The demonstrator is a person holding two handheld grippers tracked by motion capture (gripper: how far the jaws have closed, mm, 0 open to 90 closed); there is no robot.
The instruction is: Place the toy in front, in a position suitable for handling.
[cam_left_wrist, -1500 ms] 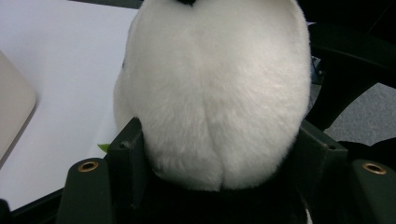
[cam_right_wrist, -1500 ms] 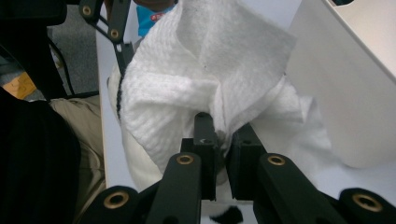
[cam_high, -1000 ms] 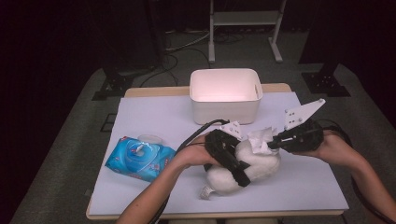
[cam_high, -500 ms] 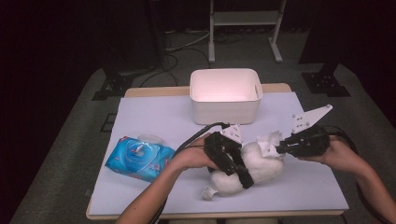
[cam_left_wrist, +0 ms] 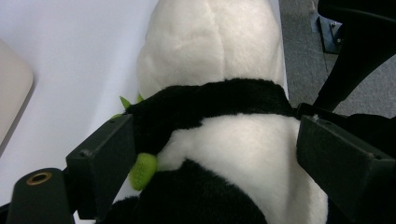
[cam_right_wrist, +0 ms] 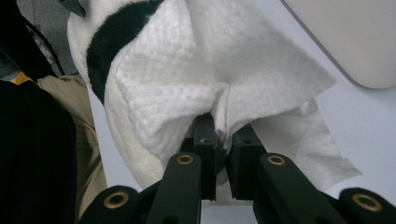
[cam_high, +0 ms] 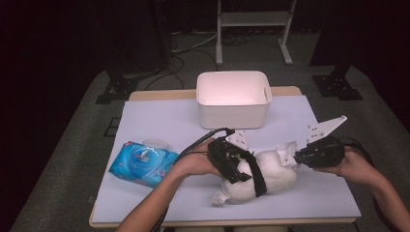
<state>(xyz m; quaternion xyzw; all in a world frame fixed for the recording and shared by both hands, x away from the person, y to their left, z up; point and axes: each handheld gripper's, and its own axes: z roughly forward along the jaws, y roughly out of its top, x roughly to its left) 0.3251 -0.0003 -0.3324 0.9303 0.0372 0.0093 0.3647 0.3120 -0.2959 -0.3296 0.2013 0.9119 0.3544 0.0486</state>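
Observation:
A black-and-white panda plush [cam_high: 275, 176] lies on the white table cover, its body and black band close up in the left gripper view [cam_left_wrist: 219, 46]. My left gripper [cam_high: 249, 170] straddles its body; the jaws [cam_left_wrist: 215, 154] have just been opening and stand wide, with fur brushing both pads and a green leaf [cam_left_wrist: 142, 170] by the left one. My right gripper [cam_high: 293, 157] is shut on a white wipe [cam_right_wrist: 196, 70], which is bunched and draped against the panda's white side [cam_right_wrist: 116, 140] at its right end [cam_high: 285, 151].
A white bin [cam_high: 232, 113] stands at the back middle of the table; its corner shows in the right gripper view [cam_right_wrist: 355, 37]. A blue pack of wet wipes [cam_high: 142, 163] lies at the left. The table's front edge is near the panda.
The right gripper has come down and slightly left with the wipe, onto the panda's right end. The left gripper stays on the panda's body and its jaws stand a little wider.

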